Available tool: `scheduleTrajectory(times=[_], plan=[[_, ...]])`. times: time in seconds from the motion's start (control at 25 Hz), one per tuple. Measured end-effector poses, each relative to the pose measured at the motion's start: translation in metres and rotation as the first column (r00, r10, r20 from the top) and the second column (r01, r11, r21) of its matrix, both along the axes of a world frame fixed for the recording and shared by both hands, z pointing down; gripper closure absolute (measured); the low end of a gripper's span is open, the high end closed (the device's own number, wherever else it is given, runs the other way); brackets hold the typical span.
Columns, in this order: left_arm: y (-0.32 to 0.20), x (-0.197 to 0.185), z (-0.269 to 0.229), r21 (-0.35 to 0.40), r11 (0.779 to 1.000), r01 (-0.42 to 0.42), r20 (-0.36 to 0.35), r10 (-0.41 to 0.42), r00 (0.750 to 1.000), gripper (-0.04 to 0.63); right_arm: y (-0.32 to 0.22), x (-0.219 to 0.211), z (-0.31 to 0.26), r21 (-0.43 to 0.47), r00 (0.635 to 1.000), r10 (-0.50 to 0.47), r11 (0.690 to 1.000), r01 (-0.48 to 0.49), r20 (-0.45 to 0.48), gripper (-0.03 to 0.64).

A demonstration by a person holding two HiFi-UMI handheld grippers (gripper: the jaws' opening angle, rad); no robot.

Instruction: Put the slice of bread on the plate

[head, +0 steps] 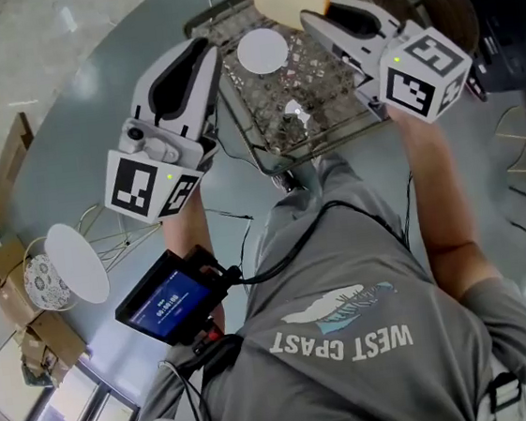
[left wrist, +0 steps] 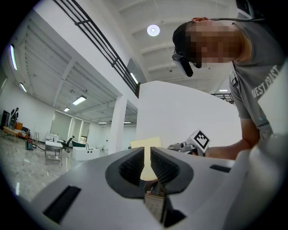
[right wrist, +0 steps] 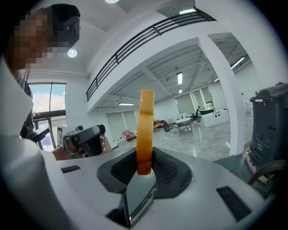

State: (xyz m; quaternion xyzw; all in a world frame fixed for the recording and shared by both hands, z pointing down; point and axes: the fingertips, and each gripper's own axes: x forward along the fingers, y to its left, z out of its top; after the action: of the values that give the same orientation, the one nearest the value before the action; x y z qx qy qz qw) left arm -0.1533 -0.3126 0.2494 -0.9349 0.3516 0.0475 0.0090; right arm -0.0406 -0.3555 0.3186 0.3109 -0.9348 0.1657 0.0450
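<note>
**Slice of bread held on edge above the plate**

The slice of bread (right wrist: 145, 130) stands upright and edge-on in the right gripper (head: 321, 14), whose jaws are closed on its lower margin. Most of the slice rises free above the pads. In the head view it is in the air at the top of the frame, just beyond the plate (head: 262, 51) and not touching it.

Handling, as judged: the slice is light and soft, with a slightly firmer crust. It would dent or tear under a hard pinch, and it may flop when tipped flat because only one edge is held. The present hold, near the crust and across the thickness, suits it. A grip further into the crumb would crush it. A light squeeze should be enough, since the textured pads offer plenty of friction.

The white round plate lies empty on a wire rack (head: 328, 117), between the two grippers.

The left gripper (head: 204, 65) hovers at the rack's left side. Its jaws stand a little apart with nothing between them, and the slice shows through the gap only in the distance.
</note>
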Motion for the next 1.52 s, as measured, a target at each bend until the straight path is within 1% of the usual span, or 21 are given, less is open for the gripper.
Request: scheduleTrajectory(times=[0.2,0.52,0.88,0.96,1.08,1.16,1.36,1.52], plan=[[-0.002,-0.005,0.008,-0.028,0.999,0.020,0.007,-0.020,1.000,0.546,-0.013,-0.001,0.026,-0.043,1.000,0.007,0.999,-0.007,-0.013,0.529],[-0.005,-0.010,0.021,-0.071,0.996,0.048,0.018,-0.047,0.999,0.546,-0.033,-0.003,0.068,-0.094,0.998,0.020,0.995,-0.026,-0.068,0.529],[-0.007,-0.013,0.031,-0.113,0.992,0.061,0.025,-0.058,0.998,0.546,-0.050,-0.005,0.110,-0.151,0.995,0.024,0.988,-0.039,-0.100,0.529],[-0.016,-0.011,0.042,-0.124,0.990,0.064,0.028,-0.061,0.998,0.546,-0.061,-0.003,0.130,-0.163,0.993,0.025,0.986,-0.043,-0.115,0.529],[-0.038,-0.009,0.076,-0.144,0.987,0.071,0.035,-0.066,0.997,0.546,-0.086,-0.003,0.173,-0.178,0.992,0.020,0.983,-0.043,-0.128,0.529],[-0.043,-0.010,0.088,-0.154,0.985,0.074,0.037,-0.069,0.997,0.546,-0.093,-0.005,0.192,-0.189,0.990,0.017,0.981,-0.043,-0.137,0.529],[-0.040,-0.011,0.088,-0.177,0.981,0.079,0.036,-0.074,0.997,0.546,-0.092,-0.006,0.205,-0.203,0.985,0.011,0.978,-0.047,-0.173,0.529],[-0.041,-0.013,0.095,-0.193,0.978,0.085,0.037,-0.080,0.996,0.546,-0.095,-0.008,0.227,-0.228,0.981,0.004,0.972,-0.049,-0.193,0.529]])
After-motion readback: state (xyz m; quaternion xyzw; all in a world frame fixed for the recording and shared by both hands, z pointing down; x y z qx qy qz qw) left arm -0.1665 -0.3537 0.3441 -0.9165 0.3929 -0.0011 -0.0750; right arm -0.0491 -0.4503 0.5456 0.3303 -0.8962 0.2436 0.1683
